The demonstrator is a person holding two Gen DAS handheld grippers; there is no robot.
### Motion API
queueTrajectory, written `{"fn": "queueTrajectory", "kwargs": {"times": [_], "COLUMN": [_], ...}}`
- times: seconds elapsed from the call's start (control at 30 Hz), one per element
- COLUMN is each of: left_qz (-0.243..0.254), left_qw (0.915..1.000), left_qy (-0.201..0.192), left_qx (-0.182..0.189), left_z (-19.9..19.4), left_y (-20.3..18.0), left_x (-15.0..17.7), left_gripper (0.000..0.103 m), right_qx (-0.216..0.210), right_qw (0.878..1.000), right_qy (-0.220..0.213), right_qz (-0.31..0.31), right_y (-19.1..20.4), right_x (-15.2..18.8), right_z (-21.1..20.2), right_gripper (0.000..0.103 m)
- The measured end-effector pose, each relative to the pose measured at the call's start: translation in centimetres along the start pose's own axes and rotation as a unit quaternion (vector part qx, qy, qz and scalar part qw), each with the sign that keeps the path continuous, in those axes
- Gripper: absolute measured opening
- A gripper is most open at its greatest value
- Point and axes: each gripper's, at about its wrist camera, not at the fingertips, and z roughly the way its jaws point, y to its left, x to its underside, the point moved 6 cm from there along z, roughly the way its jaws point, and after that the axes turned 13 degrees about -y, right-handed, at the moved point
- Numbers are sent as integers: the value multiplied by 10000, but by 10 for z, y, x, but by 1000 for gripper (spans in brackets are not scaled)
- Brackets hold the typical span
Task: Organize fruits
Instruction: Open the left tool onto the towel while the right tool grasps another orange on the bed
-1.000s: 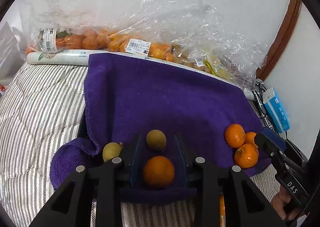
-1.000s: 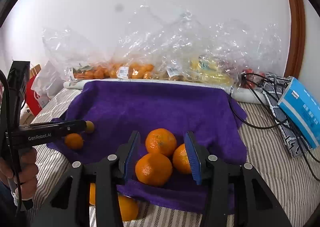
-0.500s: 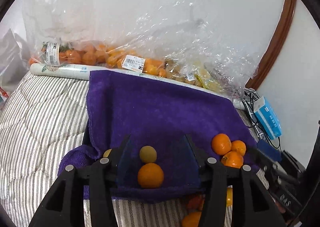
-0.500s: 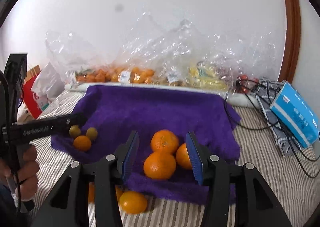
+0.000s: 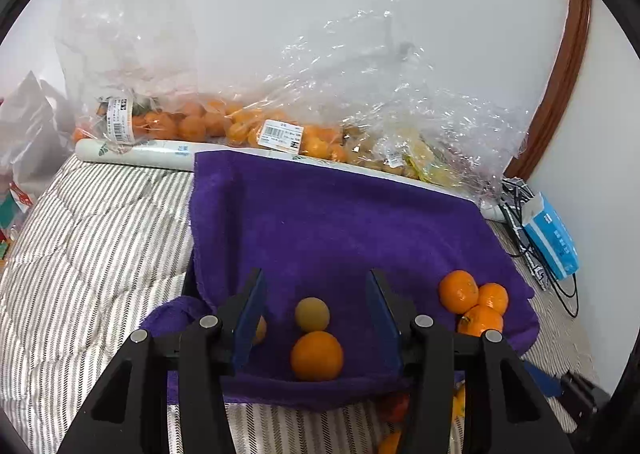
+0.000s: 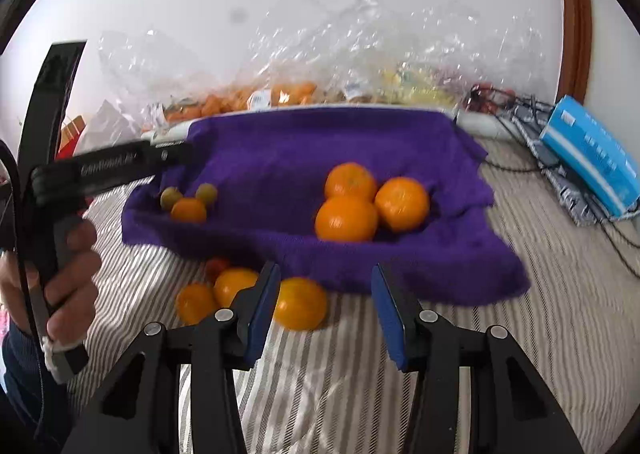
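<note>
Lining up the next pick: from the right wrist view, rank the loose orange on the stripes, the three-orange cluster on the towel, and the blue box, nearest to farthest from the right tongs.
1. Loose orange, just ahead of the right tongs, toward their left pad.
2. Three-orange cluster, on the purple towel beyond.
3. Blue box, far right by the cables.

The wide middle of the purple terry towel (image 5: 340, 221) is lying open for a claw to pass, while crinkled clear plastic bags of fruit (image 5: 304, 121) are walling off its far edge and loose orange mandarins (image 6: 296, 304) are crowding the striped bed cover (image 6: 360, 374) at its near edge.
</note>
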Motion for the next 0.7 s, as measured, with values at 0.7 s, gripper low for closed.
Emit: {"fn": "queueTrajectory", "kwargs": {"times": [0.7], "left_qz": [-77], "left_qw": [10000], "left_qy": [42], "left_qx": [40], "left_z": [2], "left_y": [1], "left_x": [1], "left_gripper": [49], "right_qx": [342], "right_qw": [9987], "right_qy": [217], "right_qz": [-300], "right_y": [-1], "right_x": [18], "right_z": [20], "right_gripper": [36]}}
